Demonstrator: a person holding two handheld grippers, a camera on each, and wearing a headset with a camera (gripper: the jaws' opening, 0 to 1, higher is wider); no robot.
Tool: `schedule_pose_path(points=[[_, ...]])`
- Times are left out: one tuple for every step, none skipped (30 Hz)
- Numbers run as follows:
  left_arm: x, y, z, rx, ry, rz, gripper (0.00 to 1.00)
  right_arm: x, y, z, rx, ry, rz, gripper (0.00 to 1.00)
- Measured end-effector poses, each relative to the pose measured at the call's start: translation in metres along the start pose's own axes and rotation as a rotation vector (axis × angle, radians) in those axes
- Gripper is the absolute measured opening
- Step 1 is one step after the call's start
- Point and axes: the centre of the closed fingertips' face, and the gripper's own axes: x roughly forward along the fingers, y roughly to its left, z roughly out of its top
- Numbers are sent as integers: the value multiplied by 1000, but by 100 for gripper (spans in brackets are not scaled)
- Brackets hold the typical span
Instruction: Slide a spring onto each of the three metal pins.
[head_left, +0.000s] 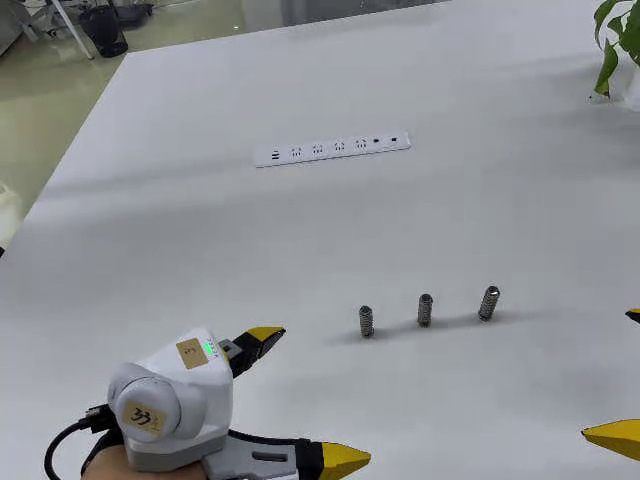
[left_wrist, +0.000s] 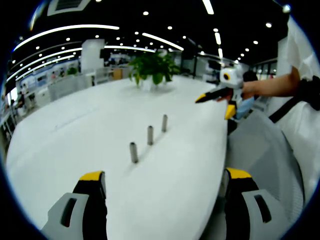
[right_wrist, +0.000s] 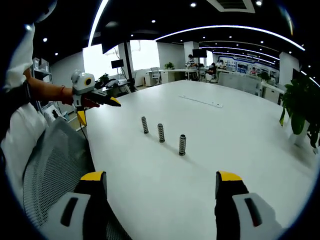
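3 pins (head_left: 425, 310): all stand up straight in a short row on the white tabletop (head_left: 200, 250), betw. the two tongs & a bit ahead of both.
Springs (right_wrist: 182, 145): one coil sits on each pin. Clear in head view & right gripper view; too blurry to tell in left gripper view.
Left tongs (head_left: 305, 397) (left_wrist: 165, 175): wide open, holding nothing. Yellow tips far apart. A hand grips them from behind.
Right tongs (head_left: 622, 375) (right_wrist: 160, 176): wide open too, holding nothing. Yellow tips far apart.
Pin nearest left tongs (head_left: 366, 321): in front of the tips & off to the side of the right tongs. Near, not touching.
Pin nearest right tongs (head_left: 488, 303): well apart from those tips, on the left tongs' side of them.
Gaps in row: pins are near each other but do not touch.
Power strip (head_left: 332, 150): long, white, flat on the tabletop, far out past the pins from both tongs.
Plant (head_left: 620, 40): green leaves at the far end of the tabletop, on the right tongs' side.
Chair (right_wrist: 55, 160): grey mesh back, just beside the tabletop edge, near the person.
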Motion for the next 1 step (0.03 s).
schedule_pose_path(points=[[0, 0, 1, 3, 0, -1, 100, 0, 0, 1, 2, -5, -2, 91]])
